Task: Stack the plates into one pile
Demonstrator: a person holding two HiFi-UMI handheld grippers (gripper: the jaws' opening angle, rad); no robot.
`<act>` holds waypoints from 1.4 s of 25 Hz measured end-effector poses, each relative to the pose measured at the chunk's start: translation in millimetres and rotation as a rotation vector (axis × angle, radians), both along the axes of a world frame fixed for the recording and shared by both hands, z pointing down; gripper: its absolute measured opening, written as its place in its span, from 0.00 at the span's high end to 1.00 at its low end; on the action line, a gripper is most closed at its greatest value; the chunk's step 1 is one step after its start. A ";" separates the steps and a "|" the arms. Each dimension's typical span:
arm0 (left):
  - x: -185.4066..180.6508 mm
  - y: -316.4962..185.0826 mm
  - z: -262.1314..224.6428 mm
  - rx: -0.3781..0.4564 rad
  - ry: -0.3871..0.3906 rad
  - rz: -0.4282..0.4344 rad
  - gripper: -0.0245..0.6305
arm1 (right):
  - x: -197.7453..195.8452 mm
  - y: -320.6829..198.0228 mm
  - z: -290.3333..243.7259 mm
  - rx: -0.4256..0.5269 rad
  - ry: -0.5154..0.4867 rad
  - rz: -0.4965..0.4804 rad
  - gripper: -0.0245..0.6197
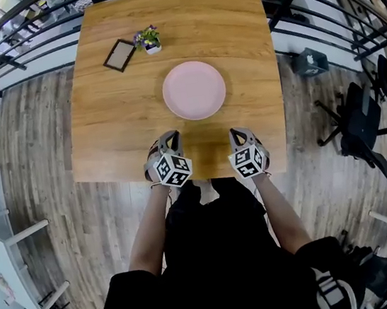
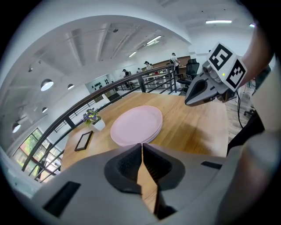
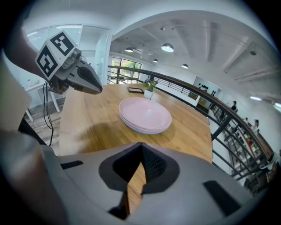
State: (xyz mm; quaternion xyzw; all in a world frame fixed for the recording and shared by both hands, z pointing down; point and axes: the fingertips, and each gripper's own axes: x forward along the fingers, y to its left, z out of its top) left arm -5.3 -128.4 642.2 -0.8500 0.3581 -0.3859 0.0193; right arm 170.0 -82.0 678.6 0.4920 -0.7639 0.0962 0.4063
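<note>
A pile of pink plates (image 1: pixel 194 89) sits in the middle of the wooden table (image 1: pixel 118 125); its stacked rims show in the left gripper view (image 2: pixel 136 125) and in the right gripper view (image 3: pixel 145 115). My left gripper (image 1: pixel 172 141) hovers over the table's near edge, short of the pile, shut with nothing between its jaws (image 2: pixel 142 145). My right gripper (image 1: pixel 237 135) is beside it to the right, also shut and empty (image 3: pixel 141 145). Each gripper shows in the other's view: the right gripper (image 2: pixel 189 102) and the left gripper (image 3: pixel 97 89).
A small potted plant (image 1: pixel 149 39) and a dark picture frame (image 1: pixel 120 55) stand at the table's far left. A black railing (image 1: pixel 35 44) runs behind the table. An office chair (image 1: pixel 365 133) stands on the floor at the right.
</note>
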 end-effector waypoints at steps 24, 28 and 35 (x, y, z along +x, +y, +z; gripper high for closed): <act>-71.7 25.5 -12.1 0.017 0.055 0.037 0.93 | -44.4 22.3 -29.7 0.103 -0.030 0.131 0.95; -78.7 29.9 -9.2 0.014 0.052 0.045 0.93 | -51.4 27.1 -27.9 0.108 -0.031 0.143 0.95; -85.0 38.0 -7.2 0.006 0.050 0.052 0.93 | -55.3 31.4 -22.9 0.109 -0.033 0.150 0.95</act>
